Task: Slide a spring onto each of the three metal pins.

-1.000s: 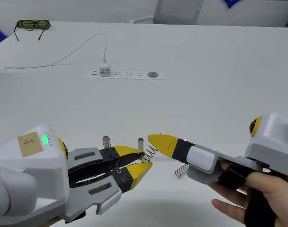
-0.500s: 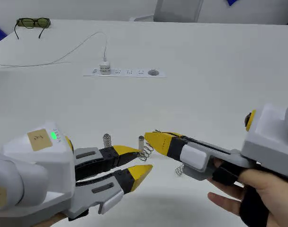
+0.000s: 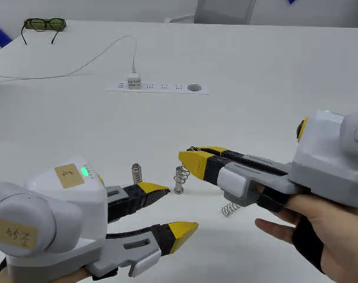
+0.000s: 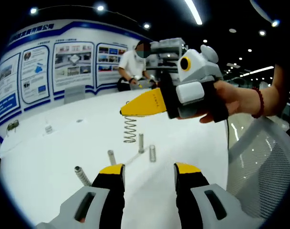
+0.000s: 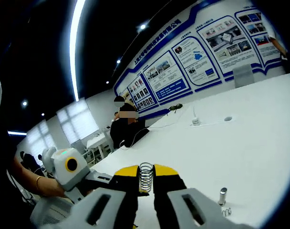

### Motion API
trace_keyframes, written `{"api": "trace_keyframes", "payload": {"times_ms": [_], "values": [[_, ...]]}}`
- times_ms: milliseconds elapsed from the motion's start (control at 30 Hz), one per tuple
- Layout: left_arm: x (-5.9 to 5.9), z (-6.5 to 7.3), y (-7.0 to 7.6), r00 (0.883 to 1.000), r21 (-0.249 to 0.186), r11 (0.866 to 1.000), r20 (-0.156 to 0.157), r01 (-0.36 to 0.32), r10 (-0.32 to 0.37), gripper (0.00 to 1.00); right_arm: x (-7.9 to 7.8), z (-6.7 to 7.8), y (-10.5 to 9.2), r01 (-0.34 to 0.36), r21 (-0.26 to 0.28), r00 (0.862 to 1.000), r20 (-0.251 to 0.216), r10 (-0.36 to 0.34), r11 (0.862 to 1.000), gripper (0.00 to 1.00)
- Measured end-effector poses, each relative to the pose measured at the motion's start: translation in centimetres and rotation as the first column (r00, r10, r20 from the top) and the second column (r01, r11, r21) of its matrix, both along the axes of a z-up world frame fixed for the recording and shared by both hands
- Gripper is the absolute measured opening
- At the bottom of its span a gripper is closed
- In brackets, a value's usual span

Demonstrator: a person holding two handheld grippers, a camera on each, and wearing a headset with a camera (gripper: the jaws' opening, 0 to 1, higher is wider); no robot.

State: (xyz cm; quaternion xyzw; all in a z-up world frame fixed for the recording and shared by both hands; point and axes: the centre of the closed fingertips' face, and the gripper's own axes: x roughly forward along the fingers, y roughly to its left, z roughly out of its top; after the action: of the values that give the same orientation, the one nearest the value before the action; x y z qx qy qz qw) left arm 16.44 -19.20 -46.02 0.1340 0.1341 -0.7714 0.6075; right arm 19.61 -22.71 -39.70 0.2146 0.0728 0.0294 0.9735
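Near the front edge of the worktop (image 3: 255,106), about the middle of its width, the right tool (image 3: 195,160) is clamped on the upper end of a spring (image 3: 182,173), which hangs down from its yellow tips. The lower end is just at the top of a bare pin (image 3: 178,188). In the left gripper view the last coil seems to be beside the pin top and not around it, so I judge that the spring is not yet threaded. The left tool (image 3: 174,207) is spread wide and holds nothing, with its upper tip close to the pins. Toward the left edge stands a pin with a spring already on it (image 3: 136,173), and a loose spring (image 3: 229,208) lies toward the right edge, just under the right tool. In the left gripper view a third pin (image 4: 111,156) looks bare.

Several things may go wrong from here. The spring is held at one end only, so the free end can swing or tilt. If it comes down off centre, the last coil will catch on the rim of the pin and the spring will bend instead of sliding. Pushing against this resistance could squeeze the spring out of the tool, and it would jump or roll on the smooth worktop. I cannot tell whether the pins are fixed. If they only stand, a side touch from the spring or from the spread left tool may tip one over.
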Motion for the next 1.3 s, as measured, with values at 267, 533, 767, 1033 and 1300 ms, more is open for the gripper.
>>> {"api": "trace_keyframes", "payload": {"times_ms": [267, 533, 767, 1033, 1300], "values": [[0.3, -0.6, 0.1, 0.999, 0.027, 0.999, -0.039, -0.024, 0.025, 0.52, 1.3, -0.8, -1.8, 0.029, -0.079, 0.999, -0.039, -0.032, 0.996, 0.12], [0.5, -0.8, 0.1, 0.997, 0.033, 0.999, -0.060, -0.041, 0.043, 0.57, 2.4, -1.4, -2.8, 0.034, -0.114, 0.997, -0.060, -0.041, 0.993, 0.12], [0.4, -0.9, 0.0, 0.996, 0.037, 0.998, -0.075, -0.045, 0.048, 0.63, 3.2, -2.3, -3.2, 0.027, -0.156, 0.996, -0.084, -0.041, 0.987, 0.12], [0.4, -1.3, 0.1, 0.995, 0.055, 0.997, -0.081, -0.052, 0.057, 0.69, 3.8, -3.6, -3.5, 0.020, -0.183, 0.992, -0.116, -0.042, 0.983, 0.12], [0.5, -1.6, 0.1, 0.994, 0.071, 0.996, -0.089, -0.058, 0.064, 0.75, 3.9, -4.2, -3.5, 0.004, -0.227, 0.991, -0.131, -0.035, 0.974, 0.12]]}}
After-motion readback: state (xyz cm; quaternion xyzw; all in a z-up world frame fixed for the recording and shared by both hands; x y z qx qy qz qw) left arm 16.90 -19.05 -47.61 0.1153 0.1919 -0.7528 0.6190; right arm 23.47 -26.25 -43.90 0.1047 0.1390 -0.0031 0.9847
